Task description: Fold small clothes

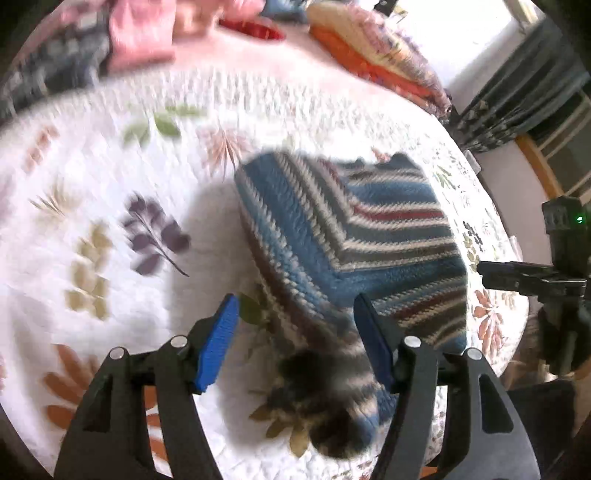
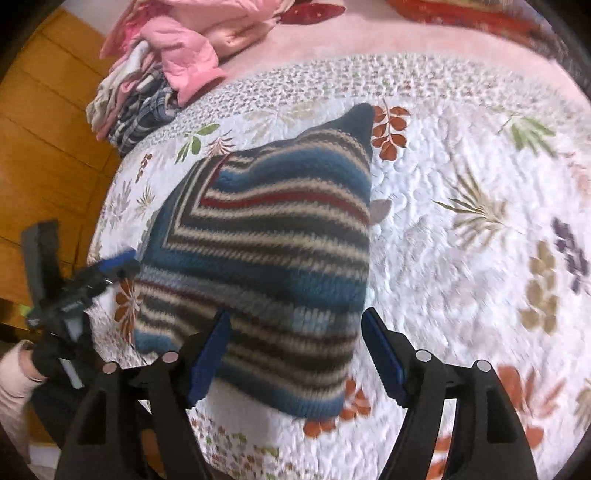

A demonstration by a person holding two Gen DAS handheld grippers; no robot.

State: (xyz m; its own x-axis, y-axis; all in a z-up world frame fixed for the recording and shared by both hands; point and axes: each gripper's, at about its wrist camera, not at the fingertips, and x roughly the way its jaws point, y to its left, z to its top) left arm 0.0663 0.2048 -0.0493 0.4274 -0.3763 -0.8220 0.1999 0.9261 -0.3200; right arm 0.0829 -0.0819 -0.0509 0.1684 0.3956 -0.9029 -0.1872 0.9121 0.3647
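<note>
A small knit garment striped blue, cream, brown and red lies folded on the white floral quilt. A dark fuzzy pom-pom sticks out at its near end in the left wrist view. My left gripper hovers open over that end, with the knit and pom-pom between its blue pads but not clamped. My right gripper is open too, straddling the near edge of the garment. The left gripper shows at the garment's left edge. The right gripper appears at the far right.
A heap of pink and plaid clothes sits at the back of the bed, with a red item and an orange and yellow blanket nearby. Wooden floor lies past the bed edge. A gloved hand with a pale sleeve holds the left gripper.
</note>
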